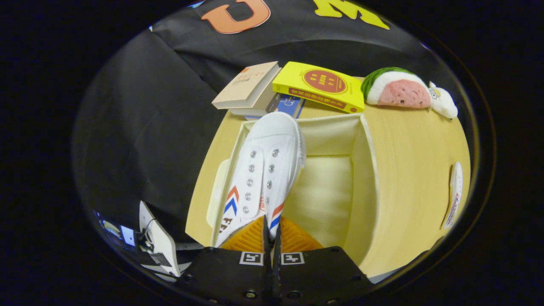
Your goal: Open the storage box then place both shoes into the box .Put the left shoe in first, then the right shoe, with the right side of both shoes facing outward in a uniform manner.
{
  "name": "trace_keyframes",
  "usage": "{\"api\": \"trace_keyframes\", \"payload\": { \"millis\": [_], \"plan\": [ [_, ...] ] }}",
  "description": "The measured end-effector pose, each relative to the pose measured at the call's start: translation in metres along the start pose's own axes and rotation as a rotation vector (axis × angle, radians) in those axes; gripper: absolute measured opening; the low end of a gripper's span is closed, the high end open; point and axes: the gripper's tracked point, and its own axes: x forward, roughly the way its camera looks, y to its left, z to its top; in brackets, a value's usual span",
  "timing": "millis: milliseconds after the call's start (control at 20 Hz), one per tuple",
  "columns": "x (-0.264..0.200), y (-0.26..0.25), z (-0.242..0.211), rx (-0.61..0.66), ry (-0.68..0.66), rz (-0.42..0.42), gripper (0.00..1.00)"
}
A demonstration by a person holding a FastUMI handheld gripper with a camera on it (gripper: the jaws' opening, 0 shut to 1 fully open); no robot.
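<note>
The pale wooden table [408,170] carries an open cream storage box [361,178] in front. Behind the box lie stacked books [250,87], with a yellow book [318,85] leaning across them. A watermelon plush [393,87] sits by the far edge, and a second white shoe [454,195] lies apart.

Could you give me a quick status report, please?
Gripper shut on first shoe, toe forward over open storage box. Second shoe waits on table. Nothing in the way.
</note>
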Motion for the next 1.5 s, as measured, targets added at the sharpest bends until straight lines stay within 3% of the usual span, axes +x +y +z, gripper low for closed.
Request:
{"api": "trace_keyframes", "payload": {
  "millis": [350,450,650,700,850,1000,1100,1350,1500],
  "plan": [
    [0.016,0.005,-0.008,0.034,0.043,0.012,0.01],
    [0.013,0.017,-0.001,0.023,0.024,0.055,0.18],
    [0.0,0.026,0.012,-0.045,-0.024,0.048,0.77],
    [-0.006,0.025,0.015,-0.063,-0.045,0.039,0.83],
    [-0.03,0.013,0.02,-0.099,-0.116,0.013,0.83],
    [-0.063,-0.012,0.023,-0.104,-0.202,-0.026,0.92],
    [-0.088,-0.032,0.023,-0.103,-0.256,-0.044,0.92],
    [-0.157,-0.123,0.016,-0.06,-0.384,-0.15,0.95],
    [-0.192,-0.207,0.007,-0.031,-0.421,-0.268,0.96]
  ]
}}
